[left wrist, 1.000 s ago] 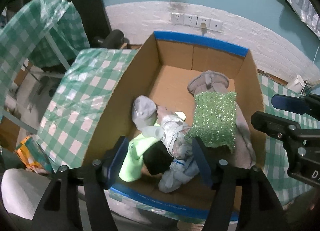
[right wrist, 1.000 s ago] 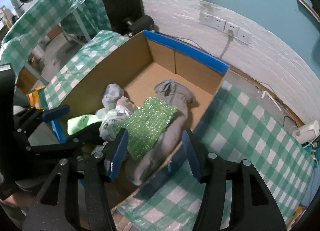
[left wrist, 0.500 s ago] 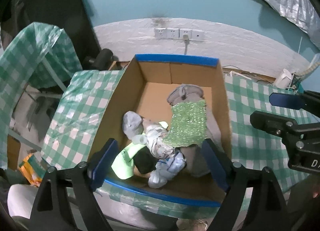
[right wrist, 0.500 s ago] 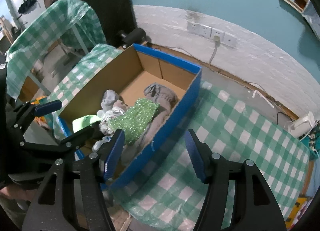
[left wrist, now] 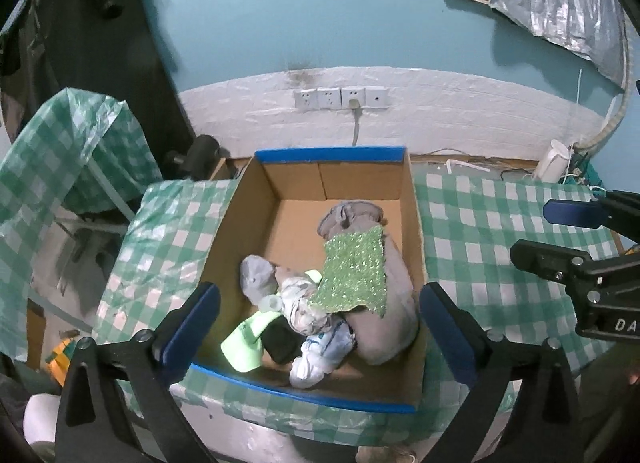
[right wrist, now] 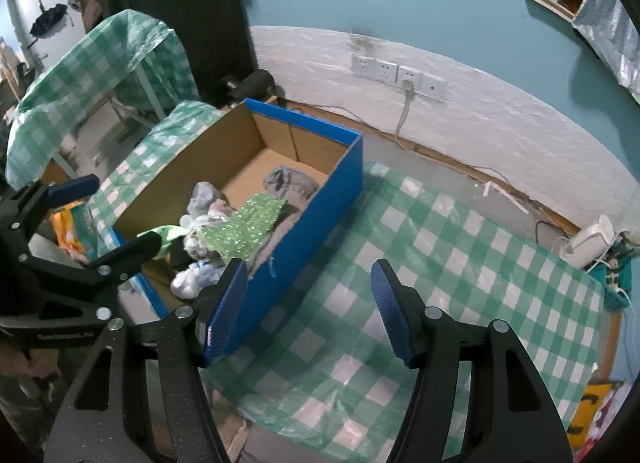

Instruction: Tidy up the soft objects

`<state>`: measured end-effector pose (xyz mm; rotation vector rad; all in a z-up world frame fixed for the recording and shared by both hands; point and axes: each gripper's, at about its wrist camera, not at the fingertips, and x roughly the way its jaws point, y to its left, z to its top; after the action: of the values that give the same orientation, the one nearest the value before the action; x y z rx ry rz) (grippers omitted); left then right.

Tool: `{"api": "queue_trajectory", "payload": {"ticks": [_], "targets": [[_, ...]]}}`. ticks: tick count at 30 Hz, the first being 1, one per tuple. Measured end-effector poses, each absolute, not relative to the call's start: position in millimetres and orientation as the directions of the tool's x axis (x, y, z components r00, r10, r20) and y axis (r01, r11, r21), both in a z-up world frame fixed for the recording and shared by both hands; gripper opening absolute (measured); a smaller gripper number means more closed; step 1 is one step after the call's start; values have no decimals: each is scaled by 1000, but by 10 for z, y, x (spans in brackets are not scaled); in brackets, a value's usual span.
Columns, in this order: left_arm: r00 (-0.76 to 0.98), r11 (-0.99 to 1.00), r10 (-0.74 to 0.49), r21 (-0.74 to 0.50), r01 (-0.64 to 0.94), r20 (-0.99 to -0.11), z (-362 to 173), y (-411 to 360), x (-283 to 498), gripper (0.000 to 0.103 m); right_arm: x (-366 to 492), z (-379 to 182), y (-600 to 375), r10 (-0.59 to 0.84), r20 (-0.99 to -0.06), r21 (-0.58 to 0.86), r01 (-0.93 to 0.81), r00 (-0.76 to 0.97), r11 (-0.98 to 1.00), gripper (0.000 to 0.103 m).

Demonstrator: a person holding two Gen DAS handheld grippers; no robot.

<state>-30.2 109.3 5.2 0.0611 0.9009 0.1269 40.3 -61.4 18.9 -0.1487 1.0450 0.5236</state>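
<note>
With every soft piece lying inside the cardboard box (left wrist: 416, 223), hold the left gripper (left wrist: 320, 329) and right gripper (right wrist: 308, 309) spread, empty, clear above it.

And here's the bench (left wrist: 480, 223), dressed in a green-and-white checked plastic cover, crinkled and glossy. One thing sits directly on it: an open cardboard box (left wrist: 416, 231) with blue-taped rims, planted toward the bench's left end. Its near rim lines up with the near edge; its far wall reaches the far edge, by the white wall. From the right wrist view, the box's blue outer side (right wrist: 320, 215) stands square on the checks, the cover (right wrist: 460, 283) running out to the right end.
</note>
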Motion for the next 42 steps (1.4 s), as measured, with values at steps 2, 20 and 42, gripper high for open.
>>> {"api": "queue_trajectory", "payload": {"ticks": [2,20,42], "targets": [[626,991,137,111,-81,-768,75,1067,-313,101,416,198,-662,336,-850,127,-463,405,877,64],[640,989,147,115,-92,-755,138,978,-359,101,354,205,-717,342,-850,132,-467,400,874,64],[623,986,159,153,-63,-766,128,883,-360,101,367,215,-778,335,-850,132,-452,406,882,64]]}}
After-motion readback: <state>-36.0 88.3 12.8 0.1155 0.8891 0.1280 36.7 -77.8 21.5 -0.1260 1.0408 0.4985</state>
